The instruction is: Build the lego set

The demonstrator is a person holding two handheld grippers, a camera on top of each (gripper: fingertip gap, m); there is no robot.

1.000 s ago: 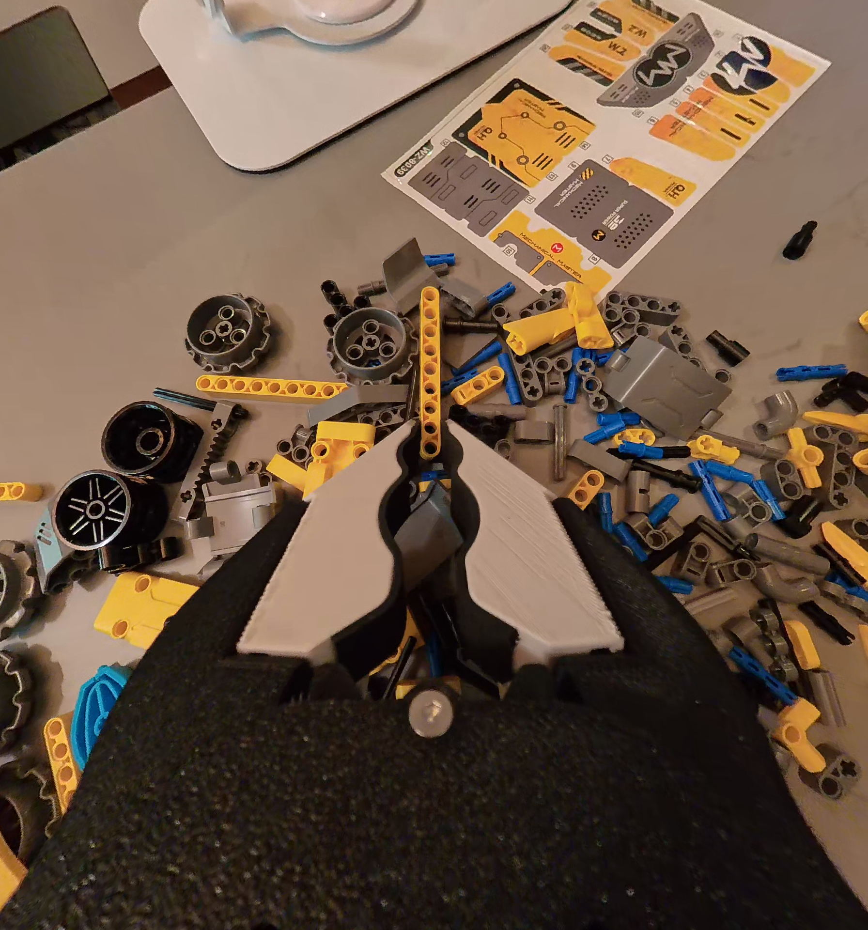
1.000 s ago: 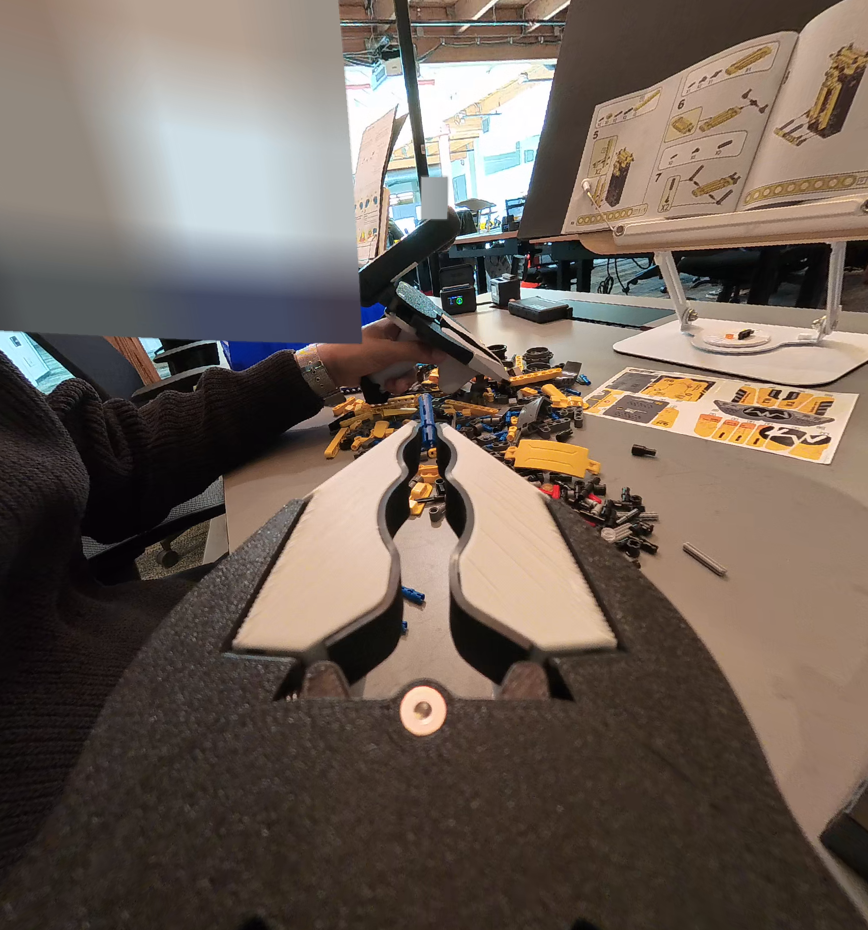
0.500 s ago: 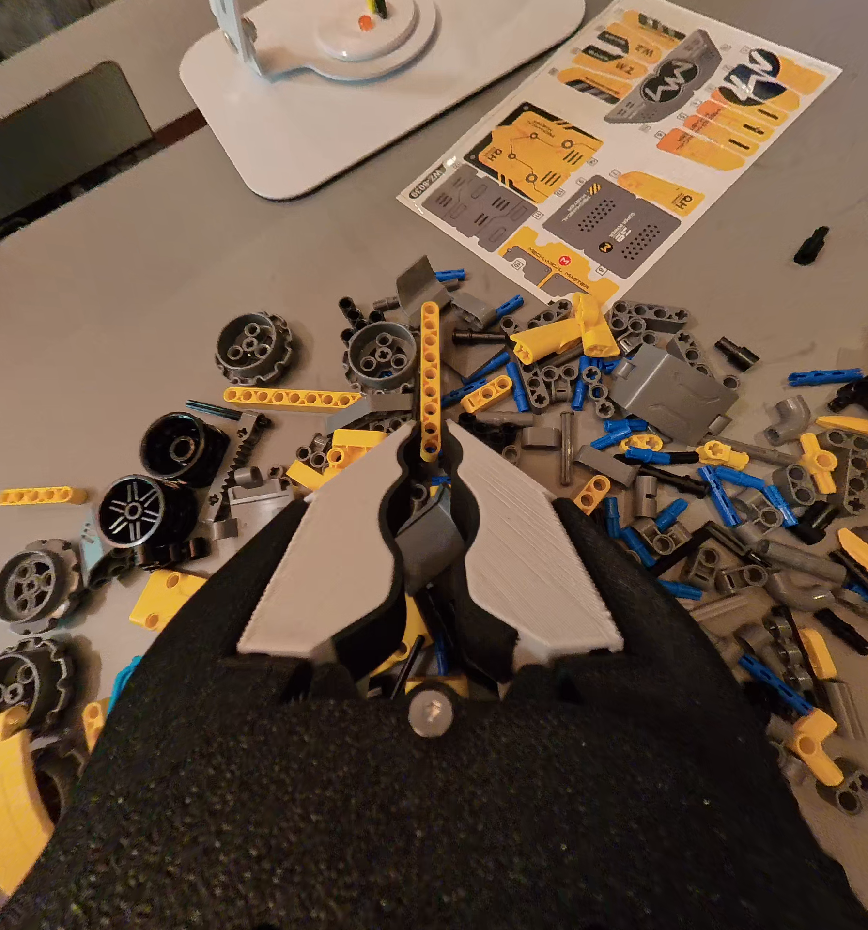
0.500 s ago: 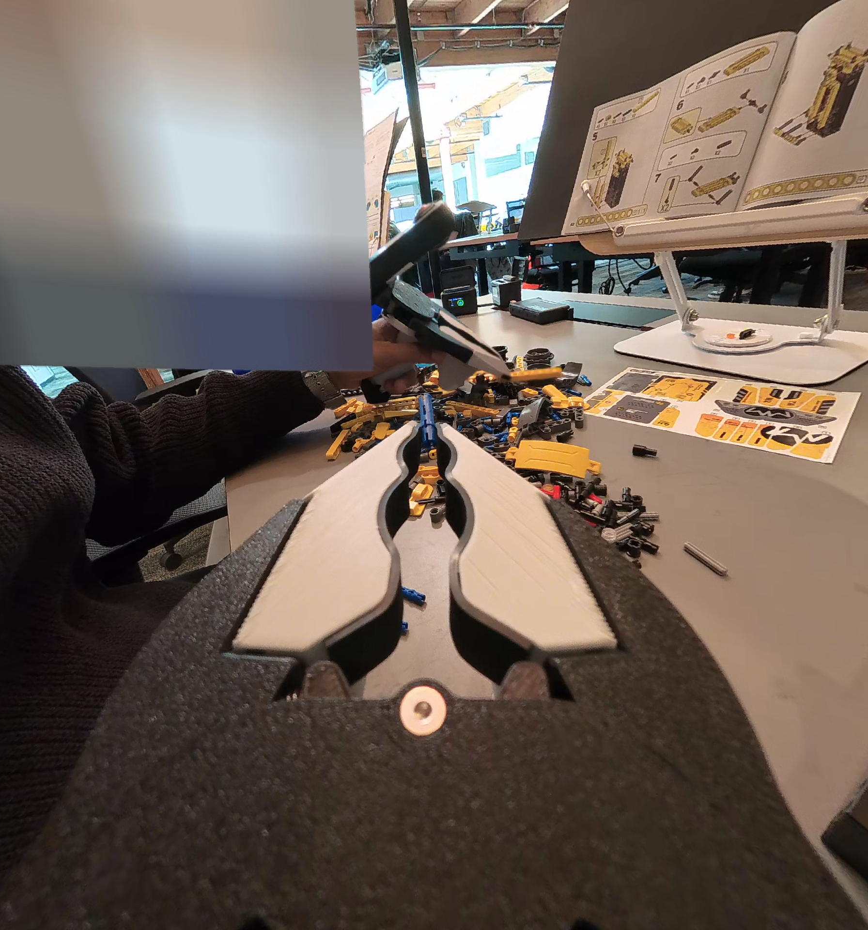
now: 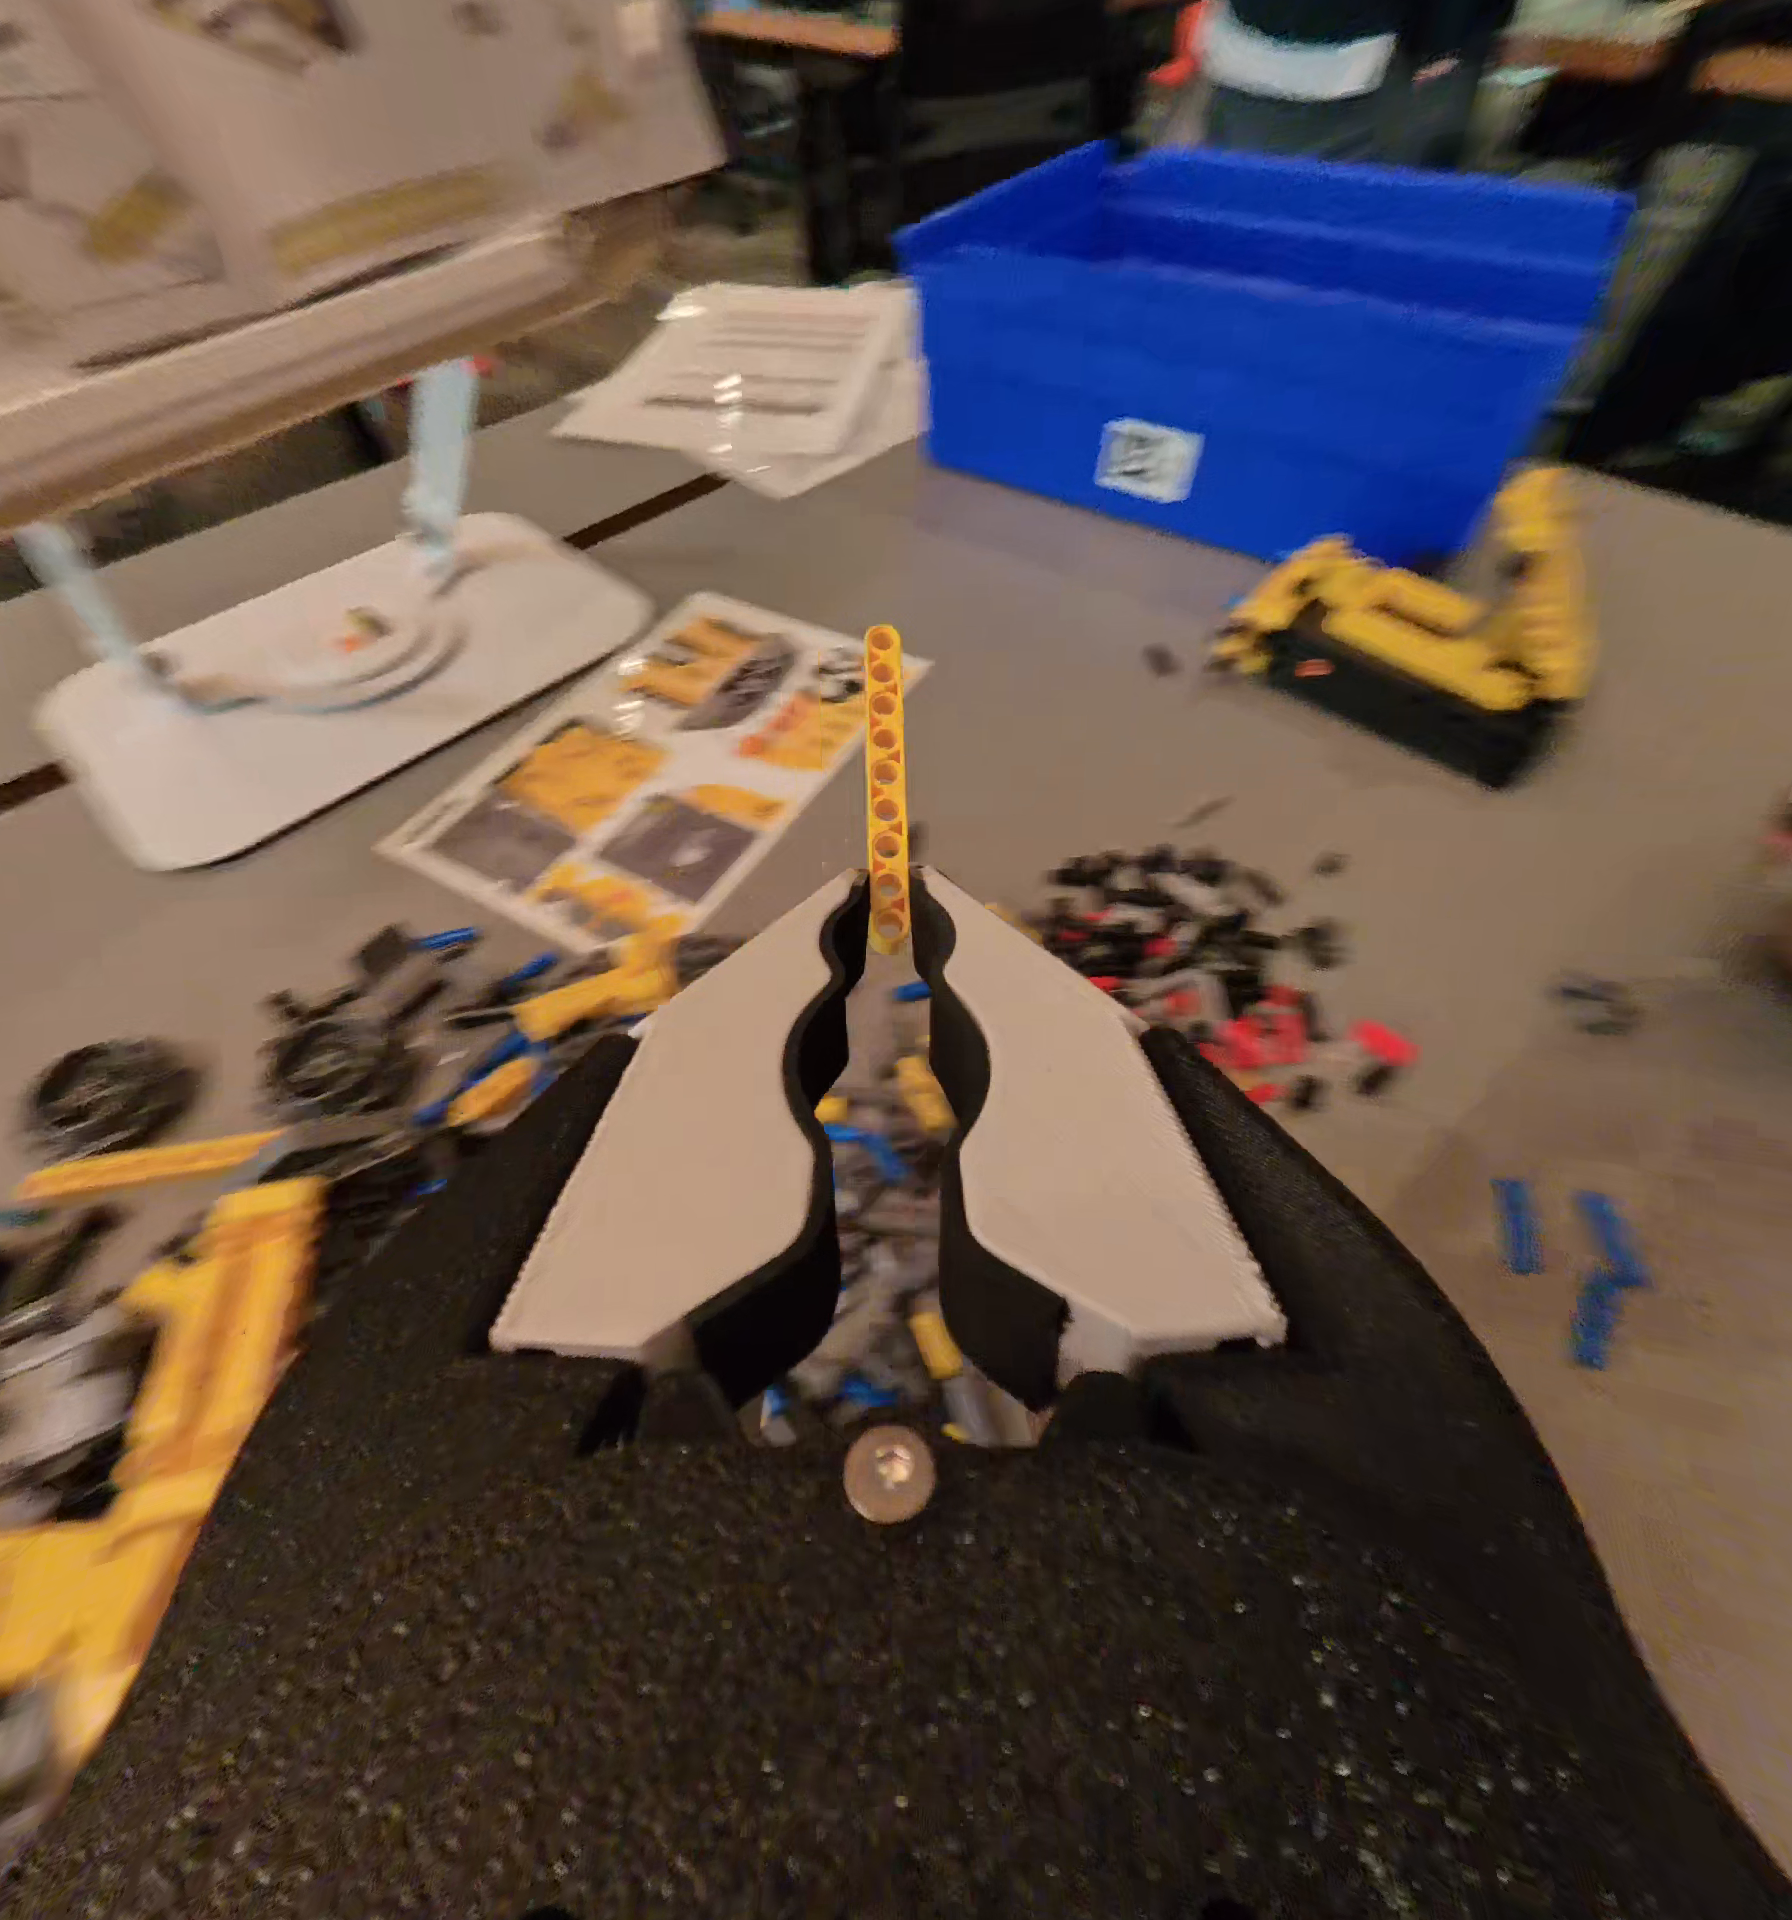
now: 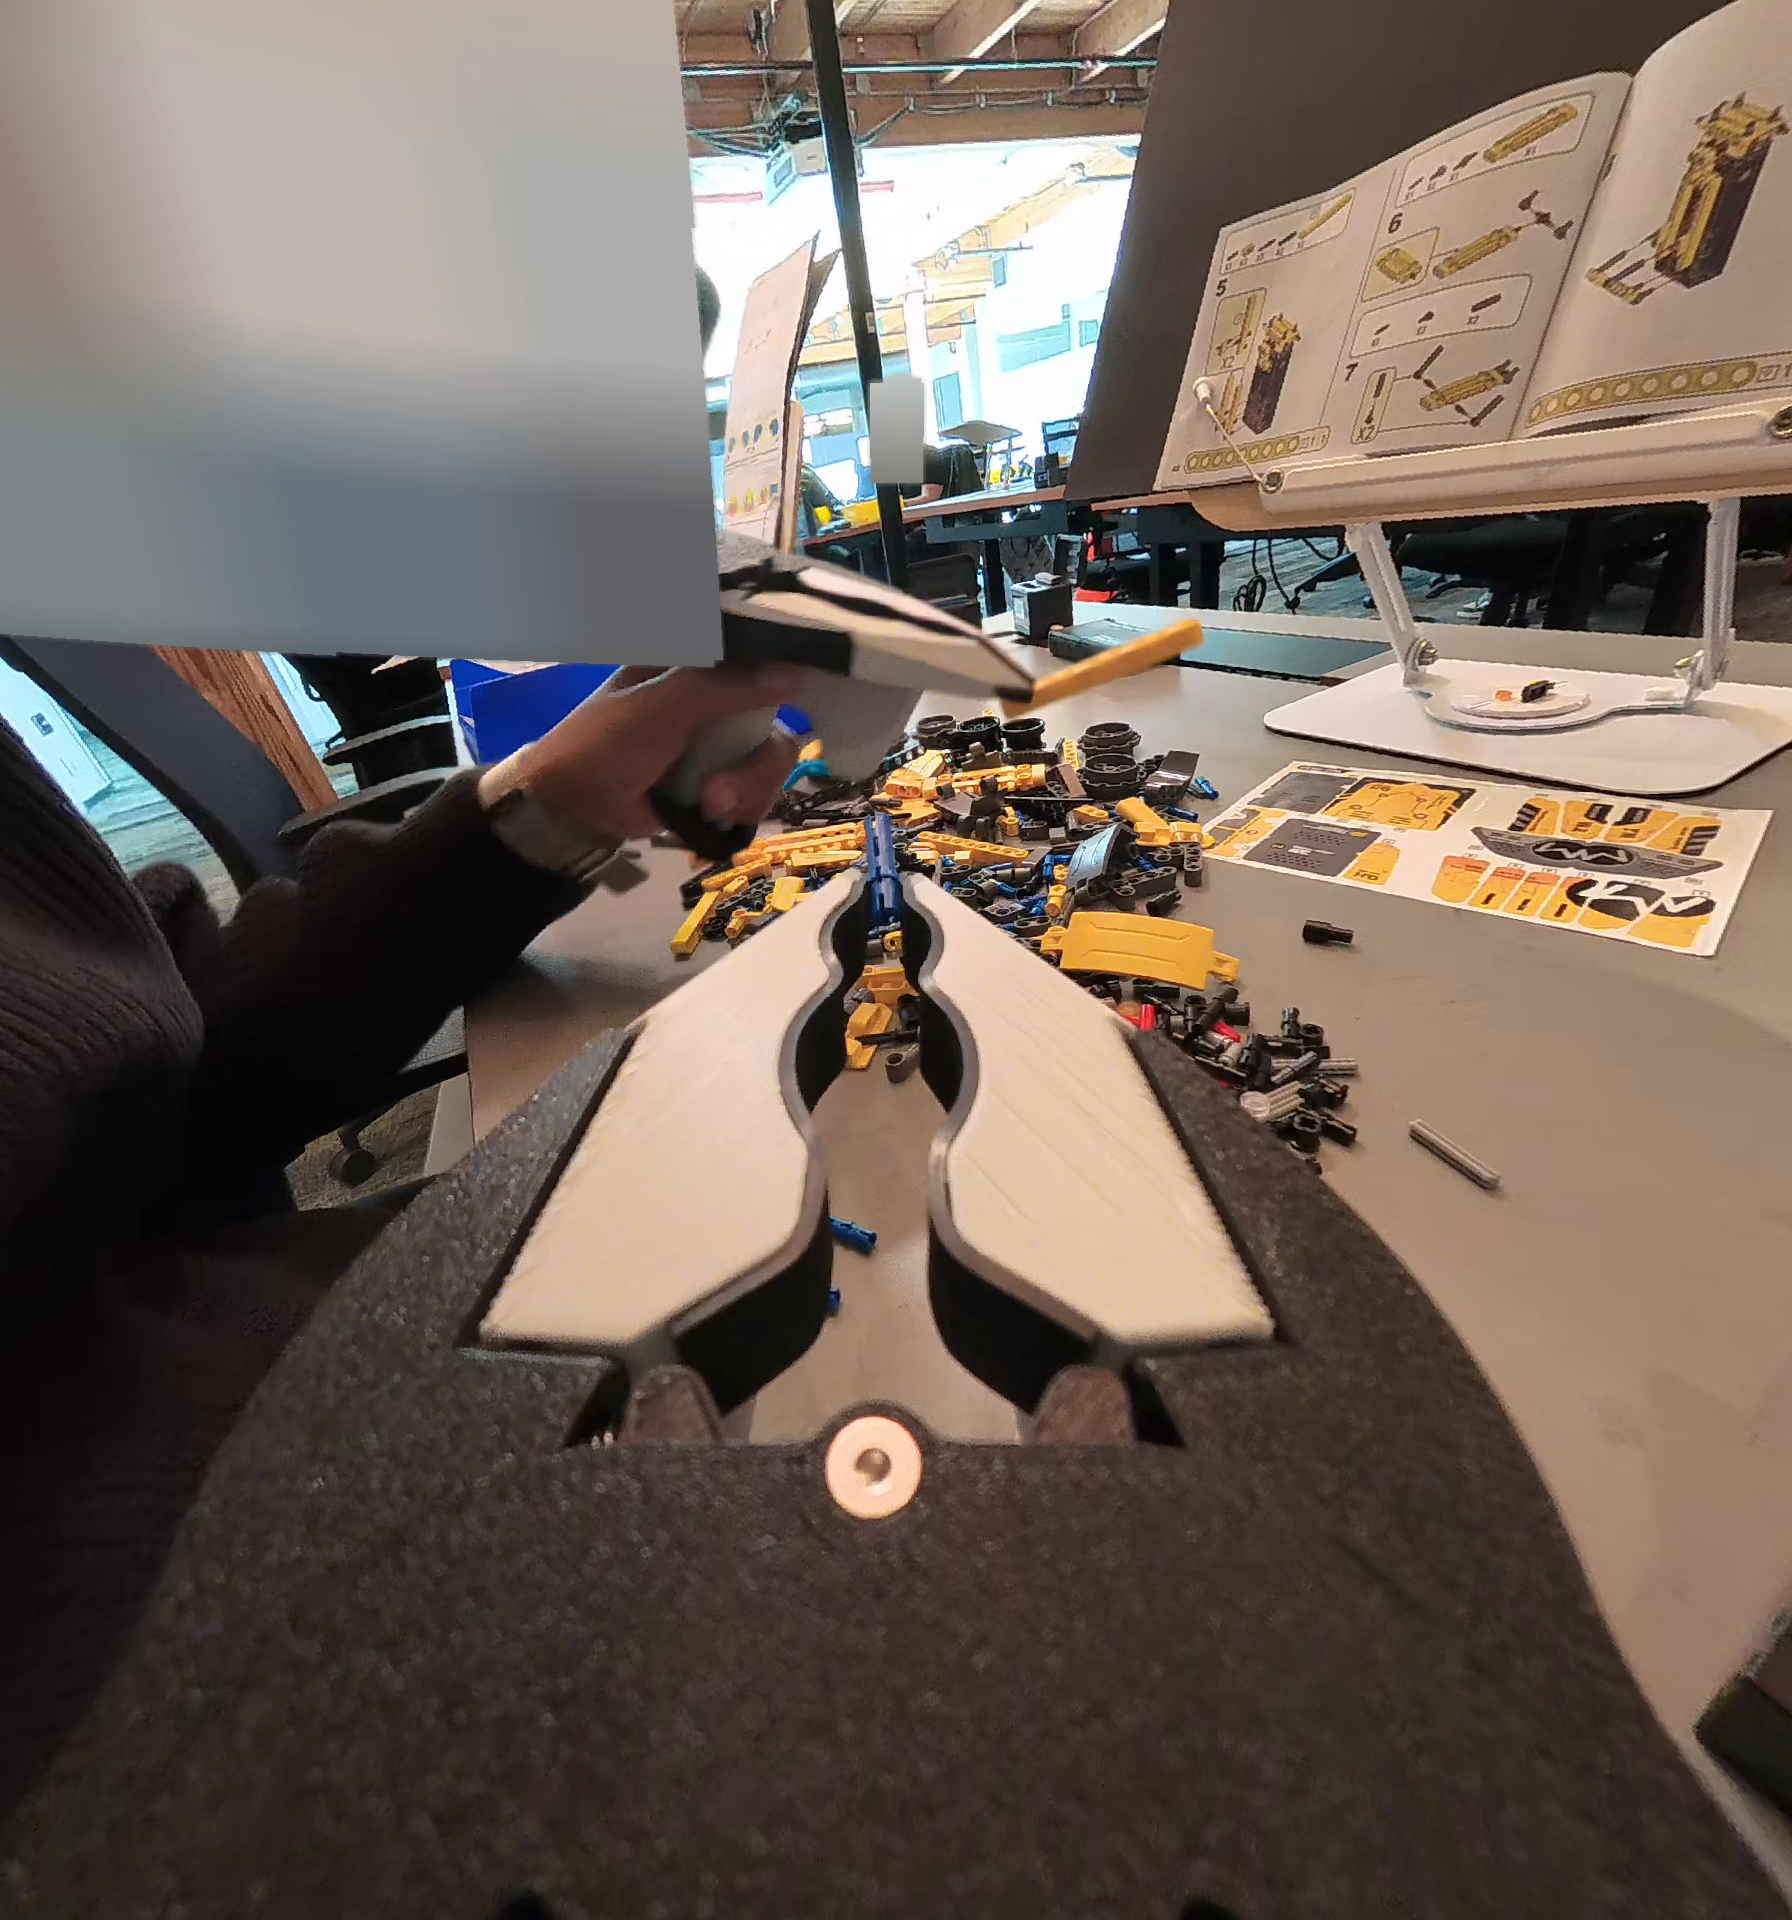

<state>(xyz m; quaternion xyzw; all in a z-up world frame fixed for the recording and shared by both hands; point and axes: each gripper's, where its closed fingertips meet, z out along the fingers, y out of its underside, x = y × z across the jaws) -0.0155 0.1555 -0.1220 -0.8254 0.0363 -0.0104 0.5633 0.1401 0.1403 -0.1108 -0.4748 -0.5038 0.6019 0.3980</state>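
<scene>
My left gripper (image 5: 888,900) is shut on the near end of a long yellow beam with holes (image 5: 884,774) and holds it up in the air above the pile of loose parts (image 5: 559,1029). The right wrist view shows this gripper (image 6: 1017,688) lifted over the pile (image 6: 985,821), the yellow beam (image 6: 1115,658) sticking out toward the right. My right gripper (image 6: 879,902) is shut on a small blue pin (image 6: 878,873), low over the grey table (image 6: 1546,1143), just before the pile.
A sticker sheet (image 6: 1474,847) lies right of the pile. A white book stand (image 6: 1557,717) holds an open instruction booklet (image 6: 1515,260). A blue bin (image 5: 1256,343) and a yellow and black assembly (image 5: 1411,655) stand farther back. Small black and red parts (image 5: 1214,966) lie scattered. One gripper's finger ends stand about 15 centimetres off the other's.
My left gripper has lifted the yellow beam out of the pile and tilted up toward level. My right gripper has stayed still with the blue pin.
</scene>
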